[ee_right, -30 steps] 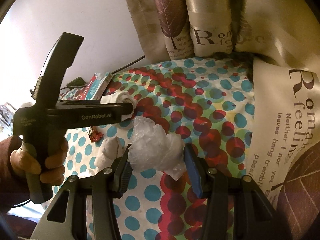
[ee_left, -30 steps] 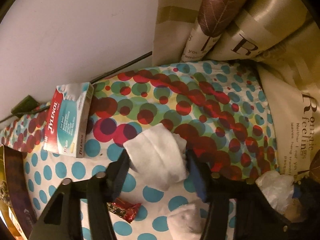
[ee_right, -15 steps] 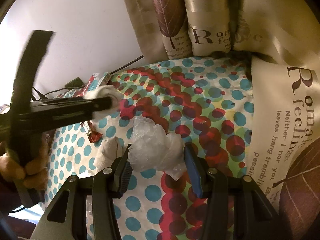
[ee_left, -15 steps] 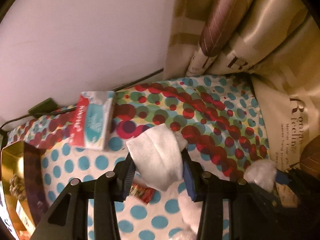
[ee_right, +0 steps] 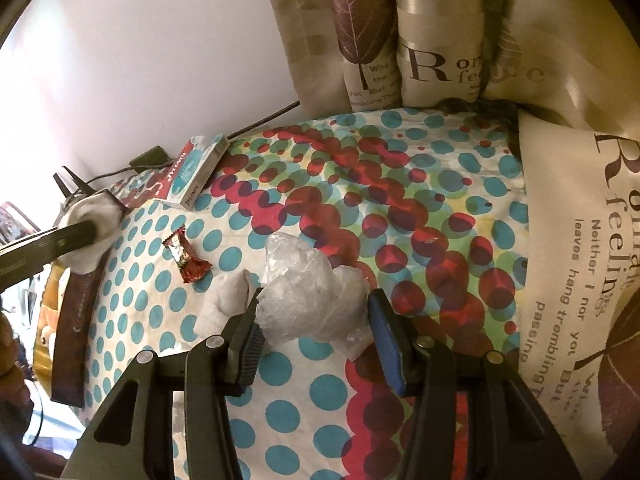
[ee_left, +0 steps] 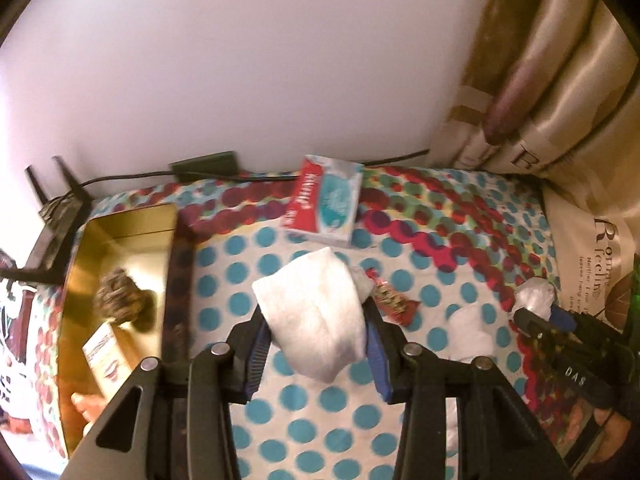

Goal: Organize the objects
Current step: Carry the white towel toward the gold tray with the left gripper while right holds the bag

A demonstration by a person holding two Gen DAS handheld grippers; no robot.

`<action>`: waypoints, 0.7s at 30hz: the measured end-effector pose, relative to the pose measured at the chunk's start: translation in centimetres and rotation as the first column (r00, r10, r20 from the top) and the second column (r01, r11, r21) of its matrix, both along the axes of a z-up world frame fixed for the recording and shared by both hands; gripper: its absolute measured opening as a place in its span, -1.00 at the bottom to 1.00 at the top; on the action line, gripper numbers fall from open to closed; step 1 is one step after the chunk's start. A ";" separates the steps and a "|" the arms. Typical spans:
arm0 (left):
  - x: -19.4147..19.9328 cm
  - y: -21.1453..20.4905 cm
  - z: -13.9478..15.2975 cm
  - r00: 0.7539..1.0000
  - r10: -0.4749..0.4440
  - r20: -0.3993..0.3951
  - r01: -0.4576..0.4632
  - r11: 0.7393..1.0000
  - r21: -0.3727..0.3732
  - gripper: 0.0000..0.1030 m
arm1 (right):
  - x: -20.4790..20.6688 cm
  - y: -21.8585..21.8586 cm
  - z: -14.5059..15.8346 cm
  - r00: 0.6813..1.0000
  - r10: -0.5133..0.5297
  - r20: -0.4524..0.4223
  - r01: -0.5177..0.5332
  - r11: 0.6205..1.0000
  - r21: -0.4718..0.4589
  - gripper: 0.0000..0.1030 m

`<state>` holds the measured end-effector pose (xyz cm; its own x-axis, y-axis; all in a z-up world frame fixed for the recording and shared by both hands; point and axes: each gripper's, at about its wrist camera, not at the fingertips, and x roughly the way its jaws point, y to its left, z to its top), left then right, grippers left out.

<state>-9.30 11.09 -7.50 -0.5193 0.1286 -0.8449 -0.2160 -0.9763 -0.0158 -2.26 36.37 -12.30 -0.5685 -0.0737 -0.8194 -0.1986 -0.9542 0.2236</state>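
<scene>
Rolled white cloth [ee_left: 320, 320] is clamped in the left gripper [ee_left: 316, 344], mid-carry; next, release over gold tin [ee_left: 120, 248] (right gripper [ee_right: 316, 344] pinches crumpled plastic [ee_right: 312, 304])

Our left tongs [ee_left: 316, 344] pinch a white cloth roll [ee_left: 316, 320], lifted off the bed. Our right tongs [ee_right: 316, 340] clasp a crumpled plastic bag [ee_right: 308, 300], pointing steeply down.

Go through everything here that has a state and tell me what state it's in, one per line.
Left gripper: jaws just closed further, clamped on the white cloth roll.
Right gripper: jaws around the crumpled clear plastic, grip looks loose.
Gold tin: open, items inside.
Medicine box: closed, lying flat.
Red candy wrapper: sealed, lying on the cover.
Second white roll: lying loose.
</scene>
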 end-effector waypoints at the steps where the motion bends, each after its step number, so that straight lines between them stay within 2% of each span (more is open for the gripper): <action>1: 0.3 -0.6 0.2 1.000 0.010 -0.003 -0.010 1.000 0.001 -0.16 | -0.1 -0.1 0.0 1.000 -0.002 0.000 0.002 1.000 -0.002 -0.08; 9: 2.0 -5.4 2.6 0.992 0.118 -0.045 -0.117 0.993 0.019 -0.16 | -0.7 -2.0 0.4 1.000 0.029 -0.003 -0.029 0.999 0.015 -0.08; 21: 3.6 -13.9 3.4 0.952 0.300 -0.054 -0.299 0.954 0.033 -0.15 | -2.4 -6.0 2.3 0.993 0.116 -0.039 -0.114 0.993 0.044 -0.08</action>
<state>-5.65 -2.77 -4.15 -0.5851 -0.0206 -0.8107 0.0848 -0.9958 -0.0359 -4.67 30.40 -10.00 -0.5918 -0.1066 -0.7990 -0.0786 -0.9789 0.1889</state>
